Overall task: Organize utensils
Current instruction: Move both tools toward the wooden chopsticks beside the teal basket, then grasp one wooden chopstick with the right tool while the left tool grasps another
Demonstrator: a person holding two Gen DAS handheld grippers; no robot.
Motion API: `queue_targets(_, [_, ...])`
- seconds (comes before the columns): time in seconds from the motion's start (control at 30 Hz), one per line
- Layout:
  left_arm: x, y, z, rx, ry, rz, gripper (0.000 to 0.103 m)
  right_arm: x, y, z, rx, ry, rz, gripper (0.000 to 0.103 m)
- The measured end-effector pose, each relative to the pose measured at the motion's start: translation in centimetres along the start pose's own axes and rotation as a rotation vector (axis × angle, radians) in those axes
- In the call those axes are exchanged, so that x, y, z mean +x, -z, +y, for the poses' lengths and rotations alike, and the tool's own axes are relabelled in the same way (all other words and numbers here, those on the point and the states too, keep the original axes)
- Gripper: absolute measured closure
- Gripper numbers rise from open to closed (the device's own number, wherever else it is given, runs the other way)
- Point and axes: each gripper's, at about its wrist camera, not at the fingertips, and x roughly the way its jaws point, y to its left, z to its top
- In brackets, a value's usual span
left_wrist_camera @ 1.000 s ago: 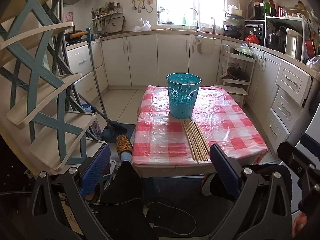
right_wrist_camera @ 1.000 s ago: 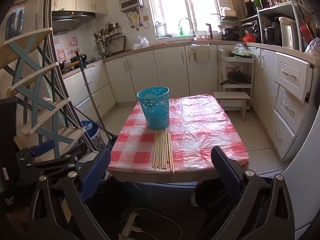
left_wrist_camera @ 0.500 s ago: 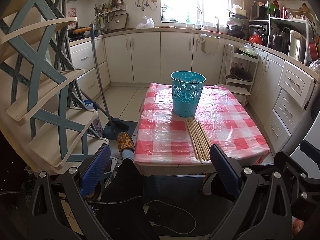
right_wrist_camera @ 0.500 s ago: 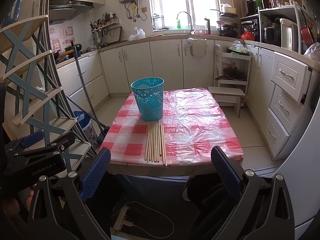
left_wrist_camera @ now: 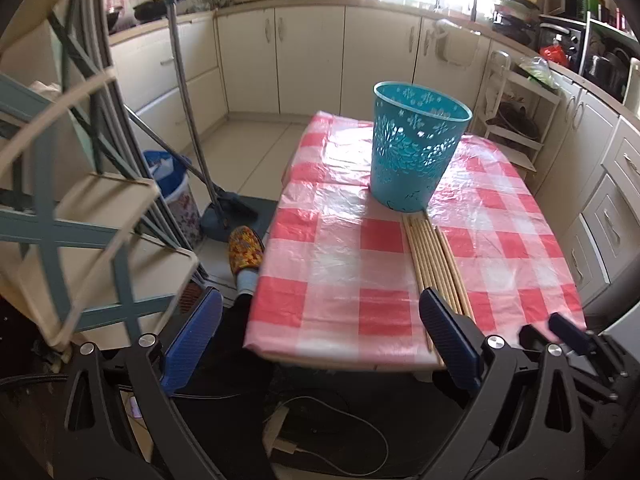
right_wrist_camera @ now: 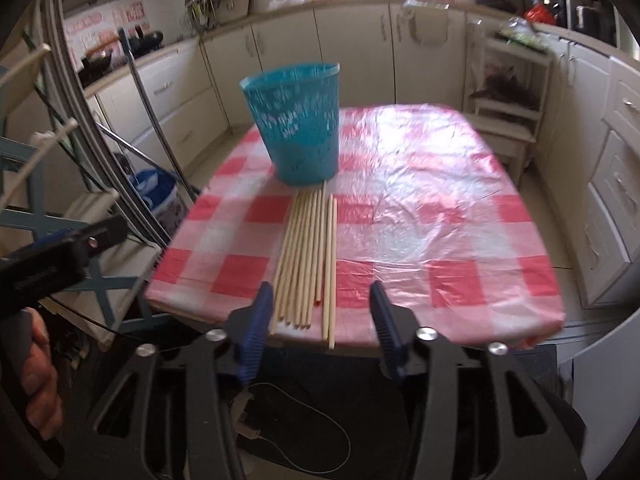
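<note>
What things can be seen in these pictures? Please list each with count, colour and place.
basket: one, teal, upright on the table, far end of the sticks
wooden sticks: about ten, pale, side by side, reaching the near edge
tablecloth: one, red-and-white check, covering the table
shelf rack: one, cream and blue-grey, left of the table
broom: one, grey handle, standing on the floor by the rack
slipper: one, patterned yellow, floor
left gripper: black, blue pads, open
right gripper: black, blue pads, closing, nothing gripped yet

grippers point(right_wrist_camera: 318, 322): black frames | blue ribbed pads | silver screws | slipper point(left_wrist_camera: 245, 249): perhaps floral
</note>
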Motion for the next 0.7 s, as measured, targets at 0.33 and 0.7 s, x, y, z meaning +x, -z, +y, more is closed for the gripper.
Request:
queue_targets(0.33, [10.3, -2.3, -3.4, 0.002, -0.005, 0.091, 0.008, 12.5, -4.0, -2.3, 0.035, -0.033, 0.144, 0.088])
queue_targets(0.7, [15.5, -2.9, -5.5, 0.01, -0.006, 0.153, 0.01, 14.3, -5.2, -2.2, -0.061, -0.041, 0.161, 0.096])
